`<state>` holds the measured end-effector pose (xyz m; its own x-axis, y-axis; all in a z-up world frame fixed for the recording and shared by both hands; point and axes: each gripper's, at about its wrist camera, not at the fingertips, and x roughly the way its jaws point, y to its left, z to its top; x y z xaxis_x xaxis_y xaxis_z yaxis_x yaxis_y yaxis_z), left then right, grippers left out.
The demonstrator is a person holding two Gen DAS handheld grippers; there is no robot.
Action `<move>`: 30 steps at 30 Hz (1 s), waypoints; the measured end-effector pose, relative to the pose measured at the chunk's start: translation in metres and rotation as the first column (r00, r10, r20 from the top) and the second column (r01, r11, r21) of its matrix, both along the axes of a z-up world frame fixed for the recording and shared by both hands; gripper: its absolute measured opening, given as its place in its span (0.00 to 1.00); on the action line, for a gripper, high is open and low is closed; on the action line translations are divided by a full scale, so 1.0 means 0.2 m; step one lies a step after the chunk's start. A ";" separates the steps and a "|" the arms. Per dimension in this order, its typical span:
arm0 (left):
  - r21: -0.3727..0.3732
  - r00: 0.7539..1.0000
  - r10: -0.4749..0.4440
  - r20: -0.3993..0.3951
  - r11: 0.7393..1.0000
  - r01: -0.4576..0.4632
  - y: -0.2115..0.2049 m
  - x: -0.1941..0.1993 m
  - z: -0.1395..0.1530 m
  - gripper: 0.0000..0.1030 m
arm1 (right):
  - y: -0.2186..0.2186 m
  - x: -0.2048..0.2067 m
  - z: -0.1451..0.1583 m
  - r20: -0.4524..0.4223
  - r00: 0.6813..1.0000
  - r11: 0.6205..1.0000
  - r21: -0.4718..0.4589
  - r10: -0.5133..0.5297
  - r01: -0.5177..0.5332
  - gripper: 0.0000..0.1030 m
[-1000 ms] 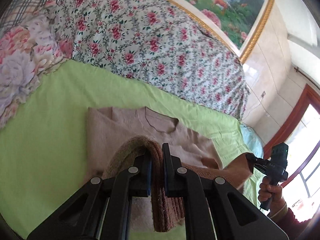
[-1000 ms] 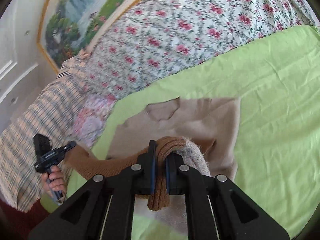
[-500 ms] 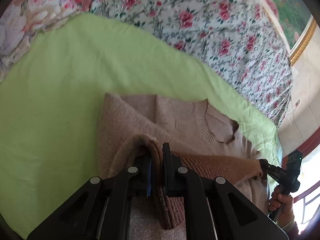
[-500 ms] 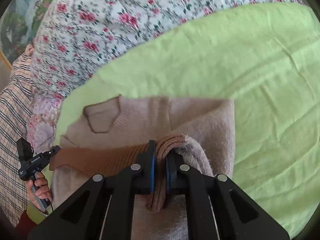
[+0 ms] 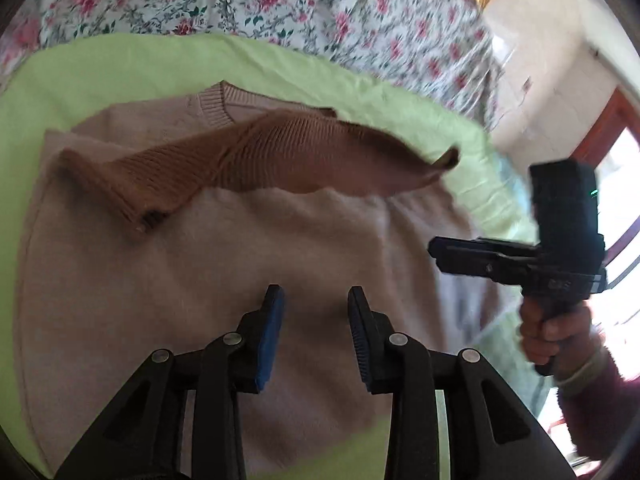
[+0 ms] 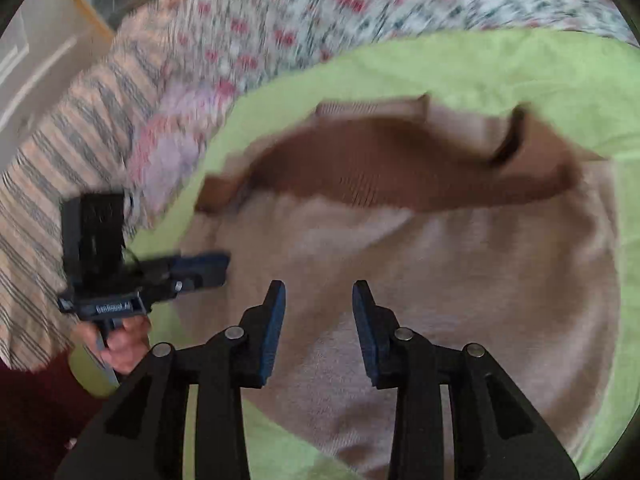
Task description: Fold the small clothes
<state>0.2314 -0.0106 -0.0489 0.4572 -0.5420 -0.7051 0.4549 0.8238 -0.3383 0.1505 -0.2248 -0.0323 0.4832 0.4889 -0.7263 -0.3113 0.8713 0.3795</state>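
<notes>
A small beige sweater (image 5: 248, 280) lies folded on the green sheet (image 5: 120, 64), its darker brown ribbed hem (image 5: 256, 152) laid across the top near the neckline. It also shows in the right wrist view (image 6: 460, 272), with the brown hem (image 6: 380, 172). My left gripper (image 5: 316, 300) is open and empty over the sweater's lower part. My right gripper (image 6: 318, 294) is open and empty over the same sweater. The right gripper also shows in the left wrist view (image 5: 500, 258), and the left gripper in the right wrist view (image 6: 196, 268).
A floral quilt (image 5: 280, 4) lies behind the sweater. A checked blanket (image 6: 52, 160) lies at the left in the right wrist view. A wall and a red window frame (image 5: 600, 120) are at the right. Green sheet (image 6: 520, 68) surrounds the sweater.
Both grippers opened and let go of the brown hem, which now lies folded across the sweater's upper part. Both grippers have drawn back toward the sweater's lower edge.
</notes>
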 end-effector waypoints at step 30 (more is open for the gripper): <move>-0.140 0.911 0.387 -0.145 0.903 -0.406 0.54 -0.67 -0.06 0.41 | -0.14 -0.58 0.01 0.011 0.948 0.939 0.139 -0.318 0.314 0.36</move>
